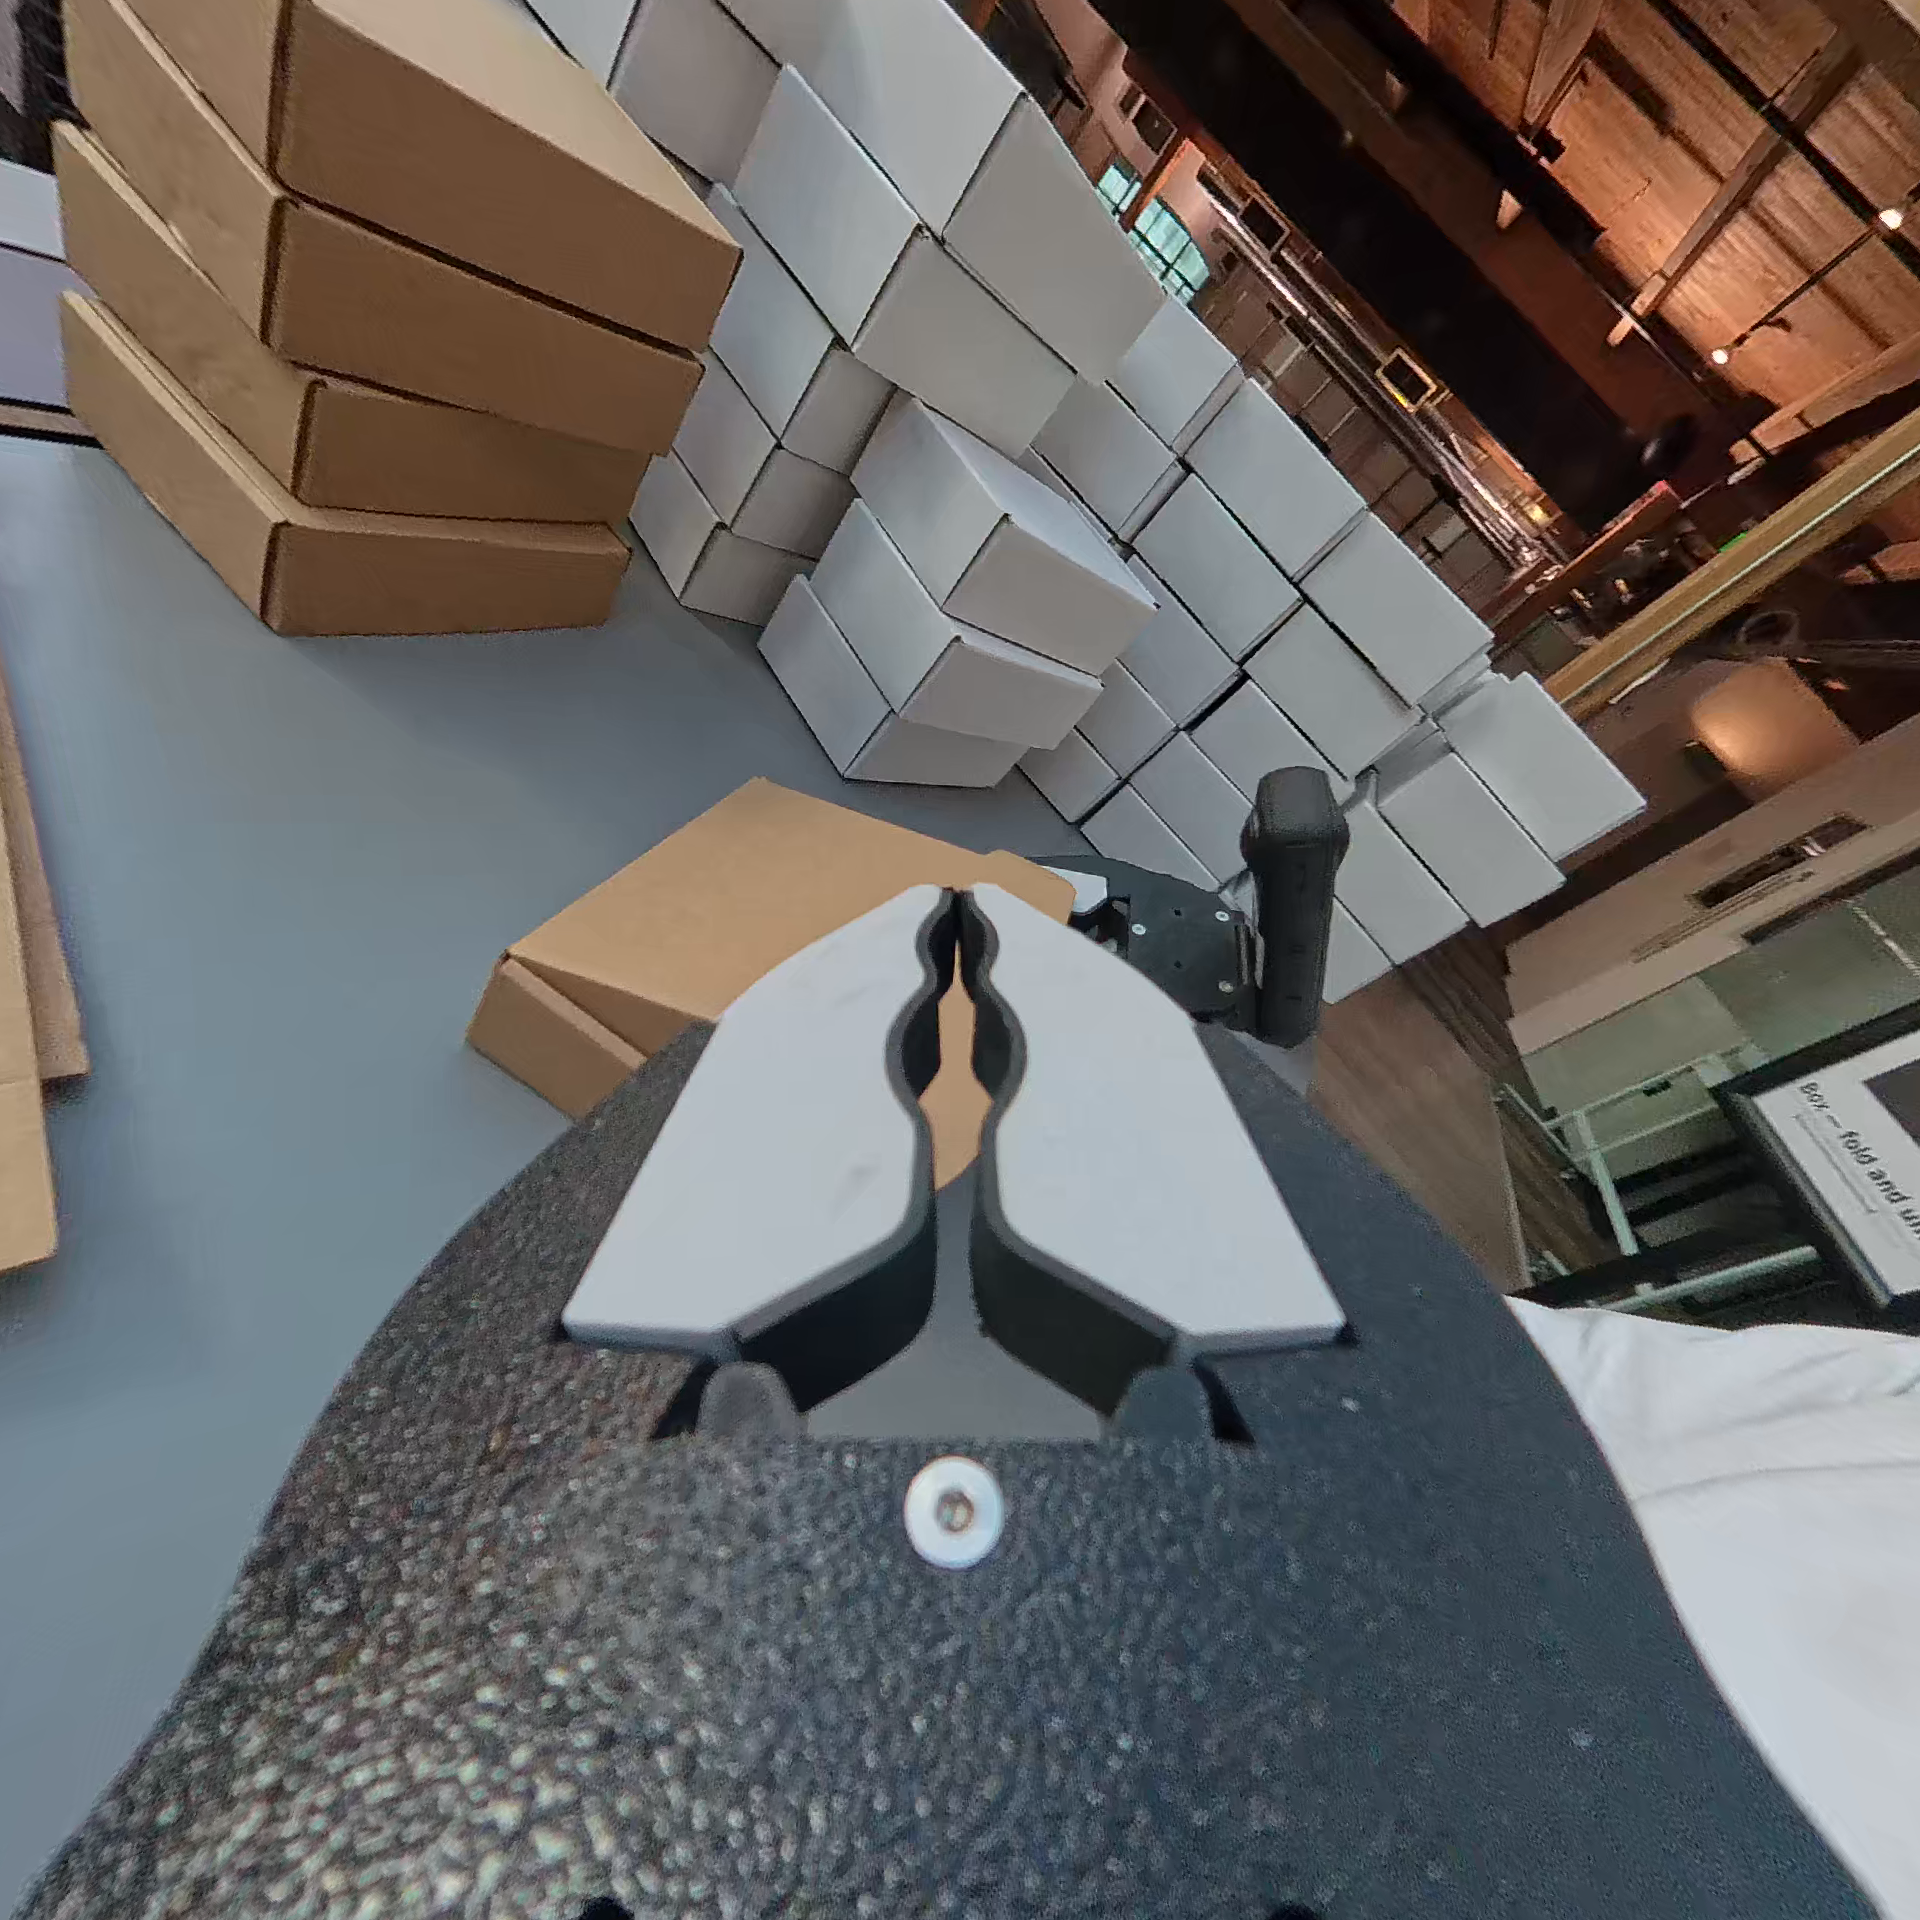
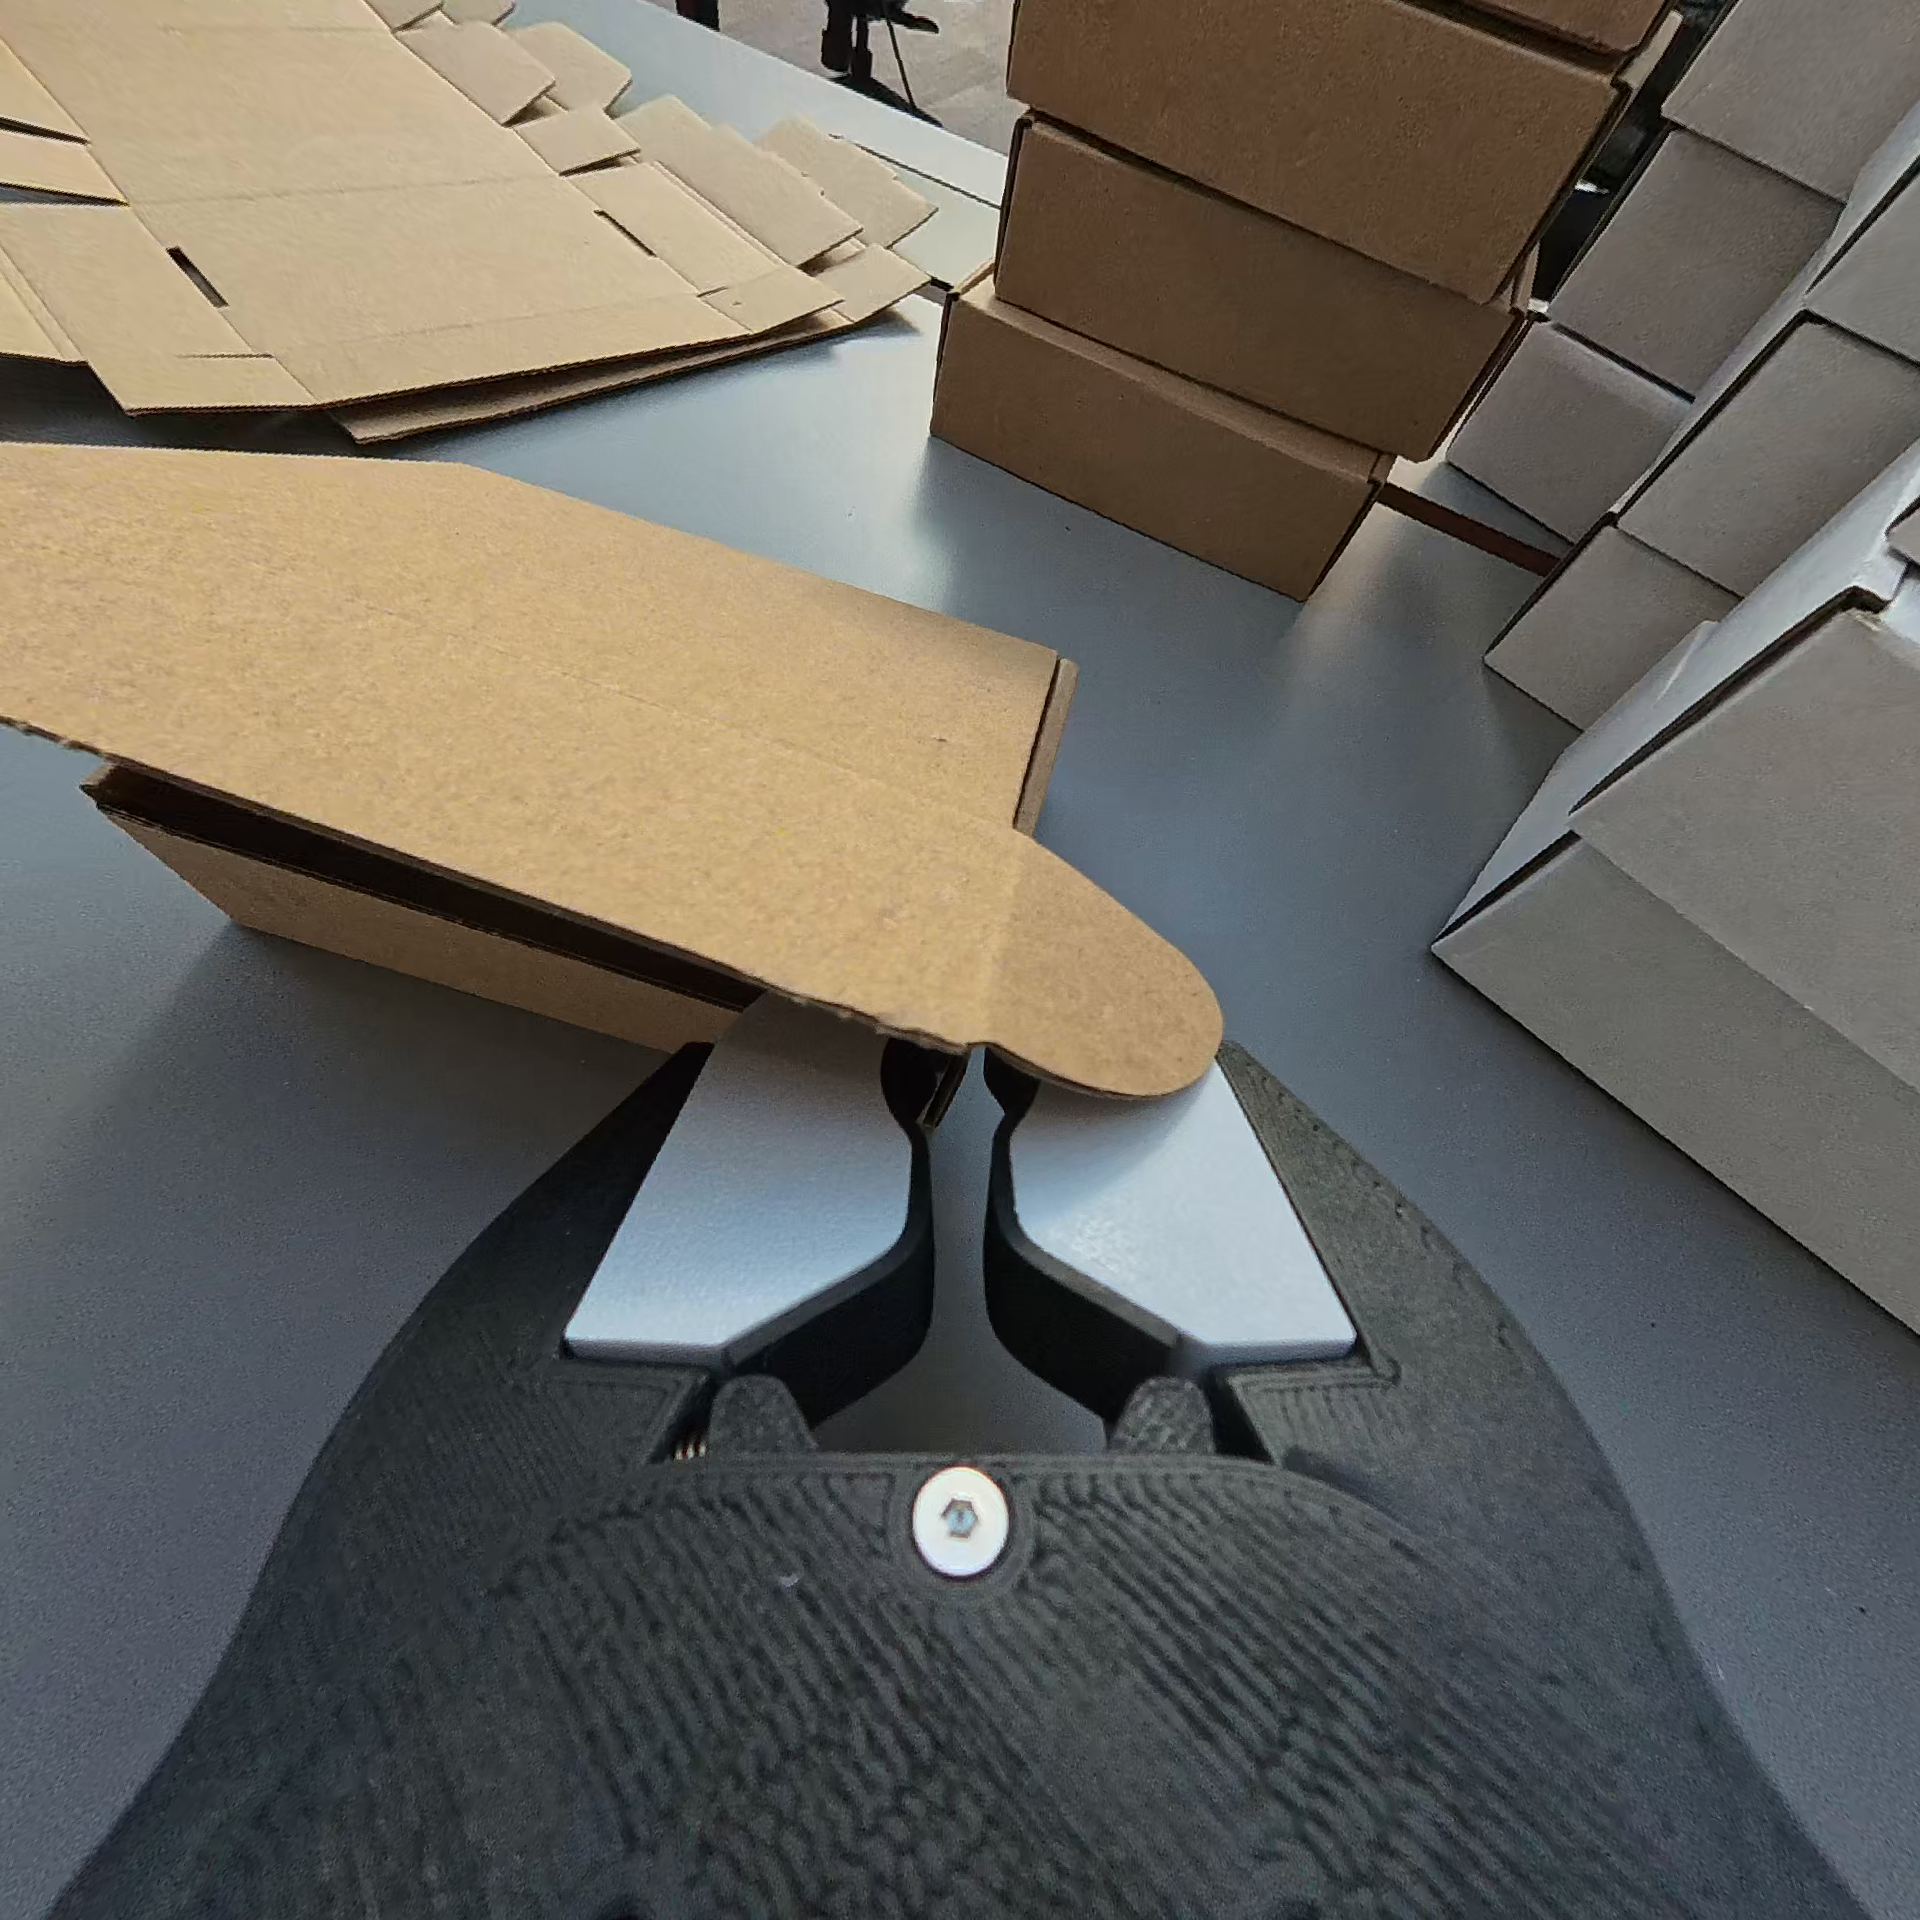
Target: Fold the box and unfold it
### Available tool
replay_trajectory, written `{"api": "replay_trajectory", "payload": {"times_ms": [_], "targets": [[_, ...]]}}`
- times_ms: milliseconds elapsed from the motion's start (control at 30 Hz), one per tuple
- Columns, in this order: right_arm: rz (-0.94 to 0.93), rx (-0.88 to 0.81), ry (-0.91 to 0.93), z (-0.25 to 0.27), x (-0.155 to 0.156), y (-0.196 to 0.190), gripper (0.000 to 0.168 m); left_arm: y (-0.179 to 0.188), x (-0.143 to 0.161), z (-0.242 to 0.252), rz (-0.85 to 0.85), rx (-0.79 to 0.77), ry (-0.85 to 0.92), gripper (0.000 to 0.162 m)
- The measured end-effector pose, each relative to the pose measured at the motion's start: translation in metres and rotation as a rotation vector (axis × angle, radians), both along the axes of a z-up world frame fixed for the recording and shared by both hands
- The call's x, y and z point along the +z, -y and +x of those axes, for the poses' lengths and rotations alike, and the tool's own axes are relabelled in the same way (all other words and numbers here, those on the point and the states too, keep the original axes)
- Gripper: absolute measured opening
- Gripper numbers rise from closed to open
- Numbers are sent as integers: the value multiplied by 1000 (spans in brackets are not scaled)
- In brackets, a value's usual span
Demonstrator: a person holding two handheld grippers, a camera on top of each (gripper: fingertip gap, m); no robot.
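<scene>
A brown cardboard box (image 2: 364, 914) lies on the grey table (image 2: 1299, 779), its lid (image 2: 520, 675) raised a little, with a dark gap along the front. A rounded lid flap (image 2: 1091, 997) hangs over my right gripper (image 2: 956, 1070) and hides the fingertips. The jaws stand close together with a sliver of cardboard between them. My left gripper (image 1: 958, 899) is shut and empty, held above the same box (image 1: 727, 935). The right gripper (image 1: 1195, 935) shows at the box's far corner in the left wrist view.
A stack of folded brown boxes (image 1: 364, 364) (image 2: 1247, 260) and a wall of white boxes (image 1: 1039, 520) (image 2: 1714, 727) stand behind the box. Flat cardboard sheets (image 2: 364, 208) lie at the far left. A white cloth (image 1: 1766, 1507) is at the near right.
</scene>
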State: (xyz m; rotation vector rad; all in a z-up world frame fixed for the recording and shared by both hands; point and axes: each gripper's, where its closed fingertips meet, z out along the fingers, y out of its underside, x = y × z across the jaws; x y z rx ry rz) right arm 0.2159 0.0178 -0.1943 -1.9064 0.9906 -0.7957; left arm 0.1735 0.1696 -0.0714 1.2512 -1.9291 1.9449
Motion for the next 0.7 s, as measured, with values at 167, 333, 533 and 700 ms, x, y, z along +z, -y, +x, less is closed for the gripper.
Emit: {"api": "replay_trajectory", "payload": {"times_ms": [167, 333, 533, 700], "targets": [[-4, 4, 3, 0, 0, 0, 4, 20, -40, 32, 41, -96, -247, 0], [-9, 11, 6, 0, 0, -1, 4, 28, -82, 39, 128, -148, -387, 0], [-23, 95, 9, -8, -1, -5, 20, 31, -97, 38, 172, -112, -369, 0], [171, 161, -219, -42, -4, -7, 40, 36, -112, 30, 363, -83, -282, 0]]}}
